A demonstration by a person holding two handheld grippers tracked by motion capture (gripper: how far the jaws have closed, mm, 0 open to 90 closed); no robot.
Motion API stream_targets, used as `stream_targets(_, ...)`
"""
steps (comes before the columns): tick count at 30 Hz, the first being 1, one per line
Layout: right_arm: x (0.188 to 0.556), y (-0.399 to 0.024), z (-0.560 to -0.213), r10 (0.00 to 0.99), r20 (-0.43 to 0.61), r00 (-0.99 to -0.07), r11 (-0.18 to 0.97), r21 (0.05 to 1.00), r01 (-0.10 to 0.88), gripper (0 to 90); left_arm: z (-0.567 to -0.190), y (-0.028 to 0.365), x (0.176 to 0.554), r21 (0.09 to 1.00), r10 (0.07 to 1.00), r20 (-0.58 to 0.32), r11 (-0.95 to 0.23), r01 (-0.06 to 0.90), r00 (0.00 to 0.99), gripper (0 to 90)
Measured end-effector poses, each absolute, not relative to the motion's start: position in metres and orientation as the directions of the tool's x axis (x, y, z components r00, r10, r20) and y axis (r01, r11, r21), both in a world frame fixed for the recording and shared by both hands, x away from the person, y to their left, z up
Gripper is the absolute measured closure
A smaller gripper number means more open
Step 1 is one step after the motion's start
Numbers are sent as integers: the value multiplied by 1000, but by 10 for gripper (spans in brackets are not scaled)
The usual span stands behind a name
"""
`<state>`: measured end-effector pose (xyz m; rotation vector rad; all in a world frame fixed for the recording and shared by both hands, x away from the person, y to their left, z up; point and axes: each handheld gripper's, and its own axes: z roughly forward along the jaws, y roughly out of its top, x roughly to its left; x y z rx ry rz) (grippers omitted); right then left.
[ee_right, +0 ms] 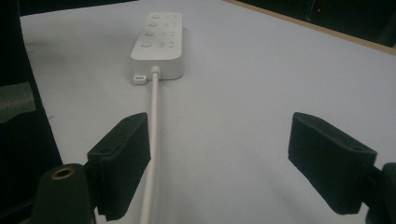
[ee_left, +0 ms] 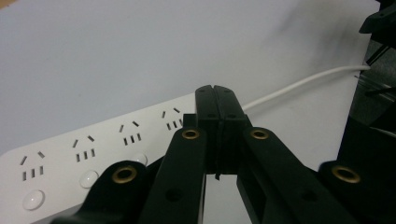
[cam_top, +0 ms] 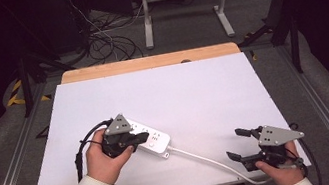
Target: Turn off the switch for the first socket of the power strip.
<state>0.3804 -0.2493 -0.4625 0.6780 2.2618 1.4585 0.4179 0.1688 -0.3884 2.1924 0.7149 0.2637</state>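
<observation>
White power strip (cam_top: 148, 136) lies on the white surface (cam_top: 203, 96), toward its near left, with its cord (cam_top: 209, 160) trailing to the near edge by the right gripper (cam_top: 239, 147). The left gripper (ee_left: 216, 95) hovers over the strip's cord end, its fingers pressed flat together with nothing between them. The right gripper sits well apart near the front right corner, fingers wide and empty; in the right gripper view the cord runs just beside one of its fingers (ee_right: 123, 161).

Risks, as I judge them: closed fingers pushing down on a button could land between buttons or on a socket, since the tip is broad against the small round switches (ee_left: 88, 178). A hard sideways push could slide the light strip, as nothing pins it. The right gripper, if moved, could snag the cord and drag the strip.

No brand, label or writing can be read on the strip.
</observation>
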Motion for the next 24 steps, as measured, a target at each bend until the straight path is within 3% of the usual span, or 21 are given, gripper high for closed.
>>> stream_targets(9,381,-250,-463,572,-41,-819,348,917,197,213,-398,157,437,667,576,-23,-600,442,817,900)
stream_targets(24,381,-250,-463,571,-39,-820,349,915,200,213,-418,144,460,517,578,-73,-675,526,813,900)
